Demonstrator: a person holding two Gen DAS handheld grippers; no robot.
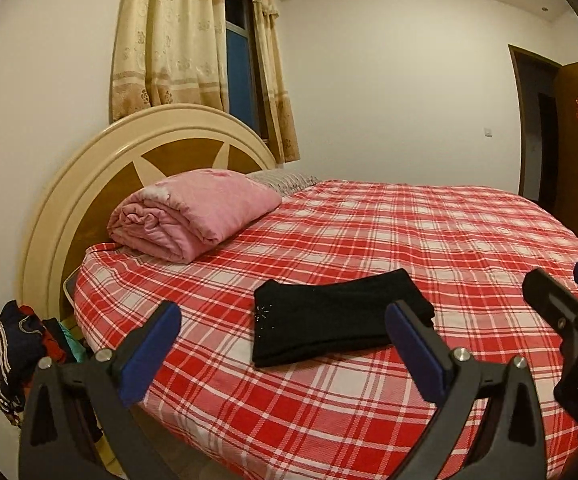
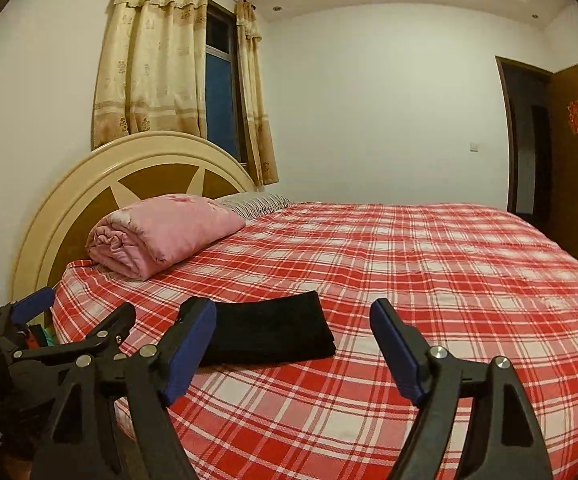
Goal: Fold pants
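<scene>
Status check, folding. The pants point(image 1: 329, 320) lie on the bed point(image 1: 429, 240) near its front edge as a compact black rectangle, layers stacked, edges roughly squared; a small sparkly detail shows at the left end. Nothing of mine touches them. My left gripper point(image 1: 285, 344) stands wide, nothing between the pads, raised above the sheet and angled slightly down at the bundle. My right gripper point(image 2: 293, 344) is also spread and empty, hovering short of the pants; its tip also shows at the right edge of the left view. Judgement: the folds look finished, as far as I can see from this low angle; the far edge and underside are hidden, so I cannot confirm that every layer is aligned. What may be left: at most a light smoothing or squaring of the near edge. A rolled pink quilt point(image 1: 193, 216) sits by the headboard point(image 1: 89, 176), well apart from the work.
</scene>
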